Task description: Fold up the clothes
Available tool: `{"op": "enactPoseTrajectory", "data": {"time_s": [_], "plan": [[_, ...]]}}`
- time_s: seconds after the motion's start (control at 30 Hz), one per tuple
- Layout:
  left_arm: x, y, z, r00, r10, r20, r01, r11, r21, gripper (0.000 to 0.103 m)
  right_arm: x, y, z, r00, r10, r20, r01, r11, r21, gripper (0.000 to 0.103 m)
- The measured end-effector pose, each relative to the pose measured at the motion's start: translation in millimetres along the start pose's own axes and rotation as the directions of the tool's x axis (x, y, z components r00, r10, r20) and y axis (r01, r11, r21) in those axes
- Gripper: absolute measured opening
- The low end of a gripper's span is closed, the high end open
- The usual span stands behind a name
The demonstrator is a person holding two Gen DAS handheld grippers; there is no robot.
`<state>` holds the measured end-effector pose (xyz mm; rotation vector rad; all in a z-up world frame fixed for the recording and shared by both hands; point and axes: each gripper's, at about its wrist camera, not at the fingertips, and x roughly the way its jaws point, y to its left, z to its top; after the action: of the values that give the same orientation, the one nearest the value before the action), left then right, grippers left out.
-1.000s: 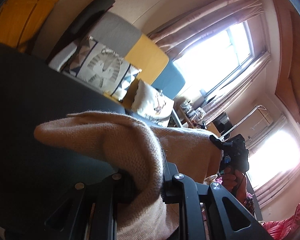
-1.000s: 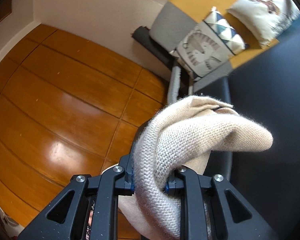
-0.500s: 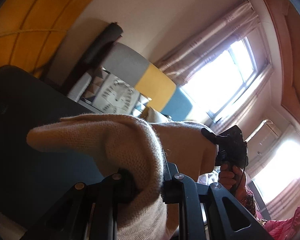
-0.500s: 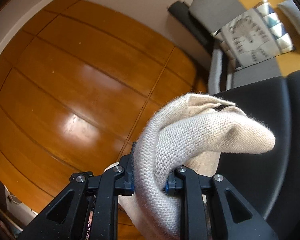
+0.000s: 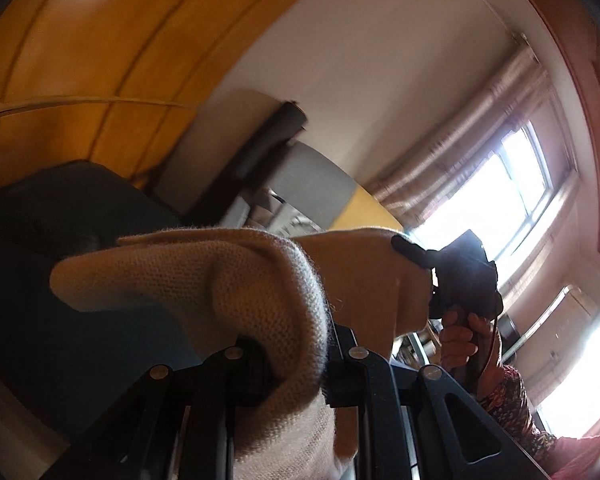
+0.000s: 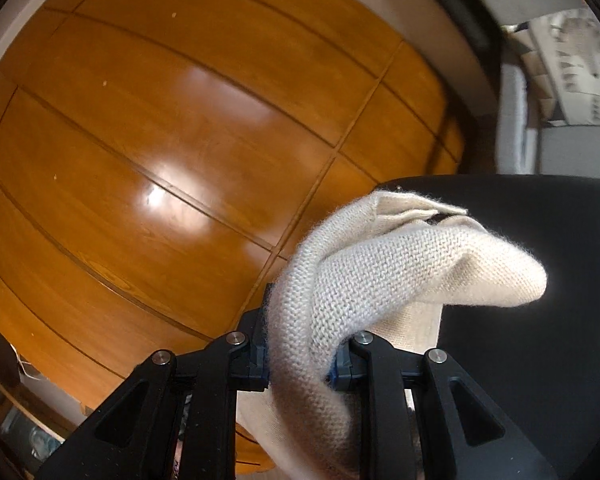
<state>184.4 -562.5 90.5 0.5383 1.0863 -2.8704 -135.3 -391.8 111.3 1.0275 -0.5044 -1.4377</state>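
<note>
Left wrist view. The left claw is clamped on a thick fold of a beige knit sweater, its jaws held narrowly apart by the bunched cloth between them. The fold bulges up over the jaws and a flap juts to the left; more of the sweater stretches rightward to the right claw, whose black tip bites its far edge. A hand grips that tool's handle, with a patterned sleeve below. The sweater hangs in the air in front of a dark surface. Behind, a sofa, curtains and a bright window are blurred; the window is washed out.

Right wrist view. The right claw is likewise clamped on a rolled fold of the sweater, jaws slightly apart around it. The fold arches up and right, ending in a rounded lobe over the dark surface. The lower cloth runs out of the bottom edge. A wooden floor fills the left; a patterned cushion is cut off at the upper right.
</note>
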Motion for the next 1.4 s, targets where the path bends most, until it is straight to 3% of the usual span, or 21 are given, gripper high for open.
{"op": "enactPoseTrajectory", "data": {"time_s": [0.17, 0.27, 0.37, 0.47, 0.67, 0.87, 0.97, 1.13, 1.27, 1.4], "plan": [[4.7, 28.4, 4.8, 0.995, 0.078, 0.059, -0.078, 0.997, 0.001, 0.017, 59.1, -6.2, 22.1, 0.999, 0.008, -0.041, -0.009, 1.000, -0.012, 0.021], [10.5, 40.9, 4.3, 0.982, 0.154, 0.108, -0.160, 0.986, 0.047, 0.017, 93.8, -17.8, 33.2, 0.997, 0.004, -0.072, -0.005, 1.000, -0.014, 0.021], [13.3, 51.8, -1.8, 0.953, 0.239, 0.188, -0.261, 0.960, 0.105, 0.017, 129.8, -27.1, 42.7, 0.996, 0.003, -0.090, -0.007, 0.999, -0.037, 0.021], [14.0, 67.8, -4.7, 0.932, 0.277, 0.235, -0.308, 0.945, 0.108, 0.017, 170.2, -36.6, 54.2, 0.993, 0.020, -0.116, -0.021, 1.000, -0.004, 0.021], [20.1, 125.7, -0.2, 0.904, 0.346, 0.250, -0.356, 0.935, -0.007, 0.017, 241.5, -42.2, 71.9, 0.987, 0.021, -0.158, -0.030, 0.998, -0.054, 0.021], [24.9, 180.6, -15.5, 0.846, 0.452, 0.281, -0.454, 0.889, -0.061, 0.017, 296.9, -73.1, 71.8, 0.974, -0.075, -0.212, 0.062, 0.996, -0.063, 0.021], [28.5, 208.4, -30.0, 0.841, 0.481, 0.248, -0.469, 0.877, -0.110, 0.017, 319.1, -99.0, 72.1, 0.968, -0.112, -0.225, 0.104, 0.993, -0.049, 0.021], [22.9, 250.7, -58.8, 0.840, 0.498, 0.214, -0.438, 0.856, -0.274, 0.017, 336.0, -134.4, 72.4, 0.962, -0.149, -0.228, 0.148, 0.989, -0.021, 0.021], [19.9, 274.0, -82.2, 0.842, 0.511, 0.171, -0.424, 0.824, -0.376, 0.018, 336.0, -149.1, 75.6, 0.951, -0.201, -0.237, 0.201, 0.979, -0.022, 0.021], [16.7, 287.5, -97.2, 0.850, 0.505, 0.150, -0.399, 0.803, -0.443, 0.019, 333.4, -170.8, 83.2, 0.909, -0.326, -0.259, 0.319, 0.945, -0.072, 0.021]]}}
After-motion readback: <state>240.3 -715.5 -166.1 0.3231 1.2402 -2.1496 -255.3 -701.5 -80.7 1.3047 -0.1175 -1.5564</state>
